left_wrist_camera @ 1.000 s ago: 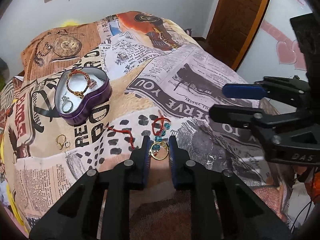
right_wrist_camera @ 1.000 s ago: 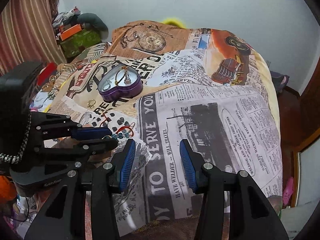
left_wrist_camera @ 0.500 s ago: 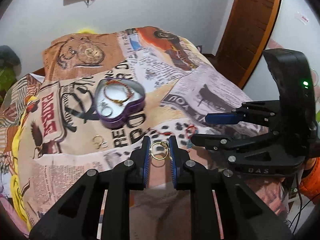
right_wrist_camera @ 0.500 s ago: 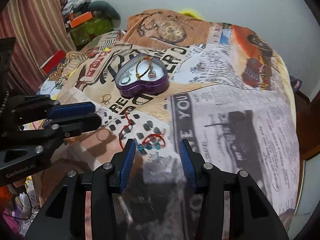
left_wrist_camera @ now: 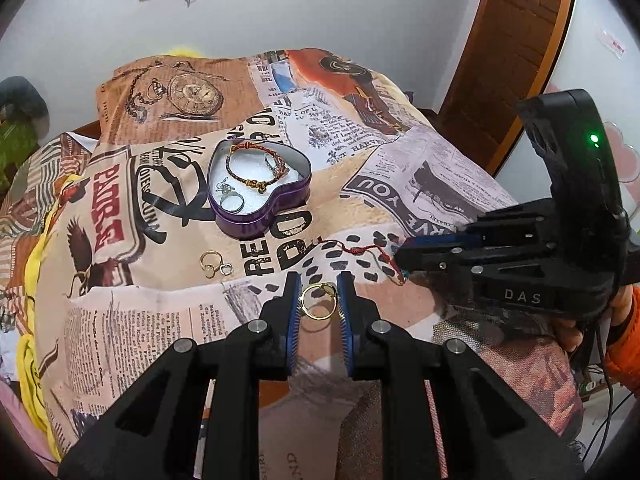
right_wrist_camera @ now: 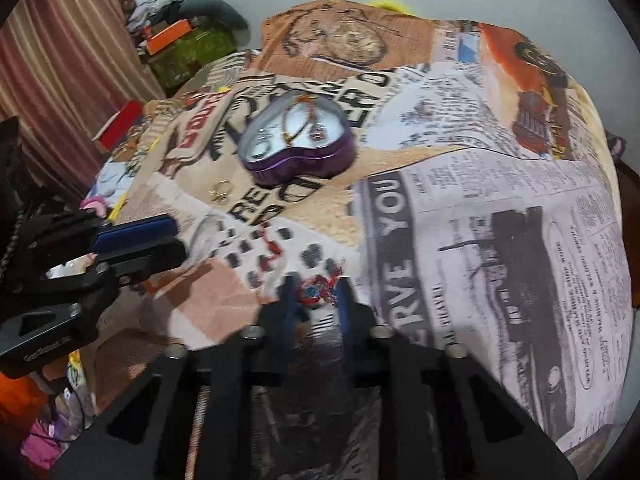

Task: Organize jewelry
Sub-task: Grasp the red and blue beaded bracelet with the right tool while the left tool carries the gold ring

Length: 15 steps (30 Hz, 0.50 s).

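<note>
My left gripper (left_wrist_camera: 319,306) is shut on a gold ring (left_wrist_camera: 318,305) and holds it above the bed. A purple heart-shaped tin (left_wrist_camera: 260,188) sits farther back with a braided bracelet (left_wrist_camera: 256,170) and silver rings (left_wrist_camera: 230,198) inside; it also shows in the right wrist view (right_wrist_camera: 298,146). A gold ring pair (left_wrist_camera: 214,264) lies in front of the tin. A red cord bracelet (left_wrist_camera: 356,250) lies to the right. My right gripper (right_wrist_camera: 316,292) is low over a red bracelet with blue beads (right_wrist_camera: 318,290), its jaws closing around it; the view is blurred.
The bed is covered by a newspaper-print blanket (left_wrist_camera: 420,168). A wooden door (left_wrist_camera: 516,40) stands at the right. Clutter and a green box (right_wrist_camera: 188,52) lie beyond the bed's left side, next to a striped curtain (right_wrist_camera: 52,64).
My left gripper has lifted the gold ring off the blanket and drawn back. My right gripper has come down over the red beaded bracelet and narrowed its jaws.
</note>
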Each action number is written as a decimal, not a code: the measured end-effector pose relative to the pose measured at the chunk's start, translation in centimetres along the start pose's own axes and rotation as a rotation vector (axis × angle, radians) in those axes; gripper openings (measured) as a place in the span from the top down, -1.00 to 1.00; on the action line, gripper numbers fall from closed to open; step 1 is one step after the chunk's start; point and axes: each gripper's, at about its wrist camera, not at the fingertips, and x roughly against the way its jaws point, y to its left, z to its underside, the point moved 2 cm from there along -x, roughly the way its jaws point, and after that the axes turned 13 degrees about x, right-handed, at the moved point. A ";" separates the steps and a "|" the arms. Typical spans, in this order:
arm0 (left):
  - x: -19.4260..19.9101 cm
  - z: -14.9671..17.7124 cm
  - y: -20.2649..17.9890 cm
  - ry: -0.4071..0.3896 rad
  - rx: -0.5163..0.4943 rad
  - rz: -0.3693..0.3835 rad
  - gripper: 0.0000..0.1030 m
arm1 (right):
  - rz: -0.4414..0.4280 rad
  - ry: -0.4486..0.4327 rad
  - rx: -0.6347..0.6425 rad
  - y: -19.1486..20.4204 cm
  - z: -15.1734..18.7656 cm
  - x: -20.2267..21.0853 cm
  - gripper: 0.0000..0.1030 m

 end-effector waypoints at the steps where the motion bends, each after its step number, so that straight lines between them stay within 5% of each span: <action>1: 0.1 0.0 0.0 -0.003 0.000 -0.002 0.67 | 0.027 -0.003 0.021 0.4 -0.1 0.1 0.89; 15: 3.7 -2.0 0.9 -0.098 0.016 -0.031 0.67 | 0.082 -0.099 0.063 1.0 -2.5 3.5 0.95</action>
